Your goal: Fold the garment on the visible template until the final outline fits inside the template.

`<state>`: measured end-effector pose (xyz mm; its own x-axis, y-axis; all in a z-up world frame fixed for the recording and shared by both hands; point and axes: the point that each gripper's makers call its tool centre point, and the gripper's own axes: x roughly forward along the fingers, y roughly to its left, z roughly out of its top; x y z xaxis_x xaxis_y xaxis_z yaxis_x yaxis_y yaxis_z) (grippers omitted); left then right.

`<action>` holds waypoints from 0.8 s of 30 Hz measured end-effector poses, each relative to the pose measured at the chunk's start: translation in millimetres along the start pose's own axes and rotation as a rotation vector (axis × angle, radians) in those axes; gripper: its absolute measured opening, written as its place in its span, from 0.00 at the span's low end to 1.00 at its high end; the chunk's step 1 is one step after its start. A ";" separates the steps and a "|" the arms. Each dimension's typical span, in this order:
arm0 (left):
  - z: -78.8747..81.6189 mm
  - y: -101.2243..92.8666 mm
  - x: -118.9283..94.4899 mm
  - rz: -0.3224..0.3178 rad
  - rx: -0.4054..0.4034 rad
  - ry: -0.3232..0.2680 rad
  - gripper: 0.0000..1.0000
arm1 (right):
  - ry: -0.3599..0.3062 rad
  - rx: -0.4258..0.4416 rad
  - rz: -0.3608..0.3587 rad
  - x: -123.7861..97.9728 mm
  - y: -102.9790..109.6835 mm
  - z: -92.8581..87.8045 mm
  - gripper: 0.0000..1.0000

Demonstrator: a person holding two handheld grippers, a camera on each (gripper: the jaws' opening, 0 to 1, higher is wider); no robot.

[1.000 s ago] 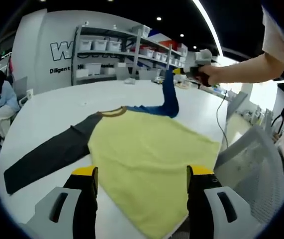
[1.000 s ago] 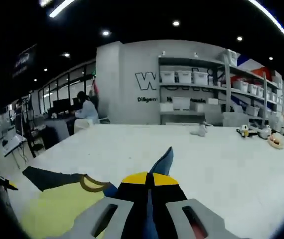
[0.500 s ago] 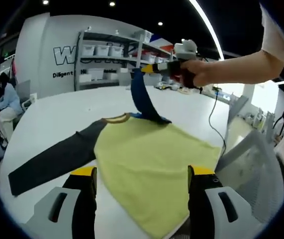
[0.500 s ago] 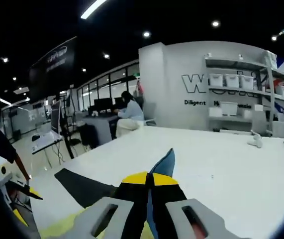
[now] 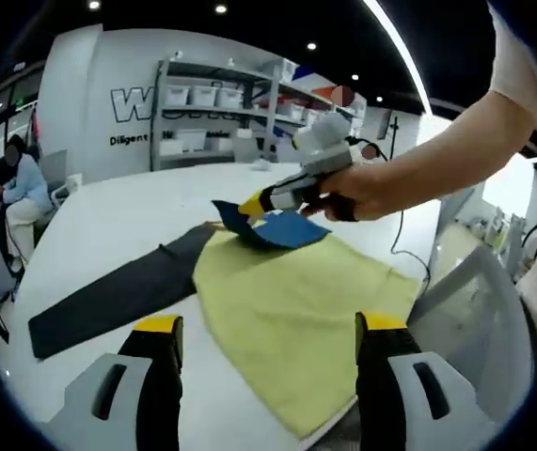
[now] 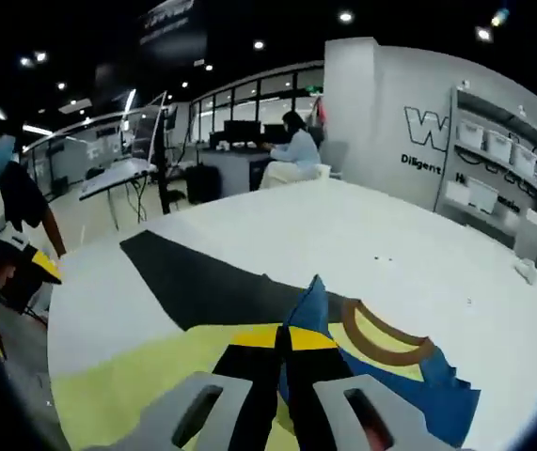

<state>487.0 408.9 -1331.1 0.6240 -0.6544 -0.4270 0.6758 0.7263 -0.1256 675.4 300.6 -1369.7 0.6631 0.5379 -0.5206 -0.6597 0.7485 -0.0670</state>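
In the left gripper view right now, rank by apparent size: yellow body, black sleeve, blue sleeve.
1. Yellow body, largest.
2. Black sleeve.
3. Blue sleeve, smallest; it is folded over and partly hidden by the right tool pinching it, so its true size is unsure.

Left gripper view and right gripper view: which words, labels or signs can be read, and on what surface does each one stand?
"W": big dark letters on the grey wall, cut off by the shelving rack; the first letter alone is readable, also in the right gripper view.
"Diligent": small dark line on the same wall under the big letters; the rest is hidden.
Hanging dark sign: too blurred to read.
Shirt: no text seen.
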 end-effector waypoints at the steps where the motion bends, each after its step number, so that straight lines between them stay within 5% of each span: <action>1: 0.1 0.2 -1.3 0.003 0.000 -0.001 0.71 | -0.003 0.000 -0.001 3.7 2.1 -1.4 0.00; 24: -1.0 4.3 -5.6 0.025 -0.019 -0.001 0.70 | 0.143 -0.067 0.131 40.0 48.1 -36.3 0.00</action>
<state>486.0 415.8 -1330.1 0.6413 -0.6360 -0.4293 0.6524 0.7464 -0.1313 657.3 344.0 -1424.7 0.5162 0.5650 -0.6437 -0.7623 0.6457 -0.0446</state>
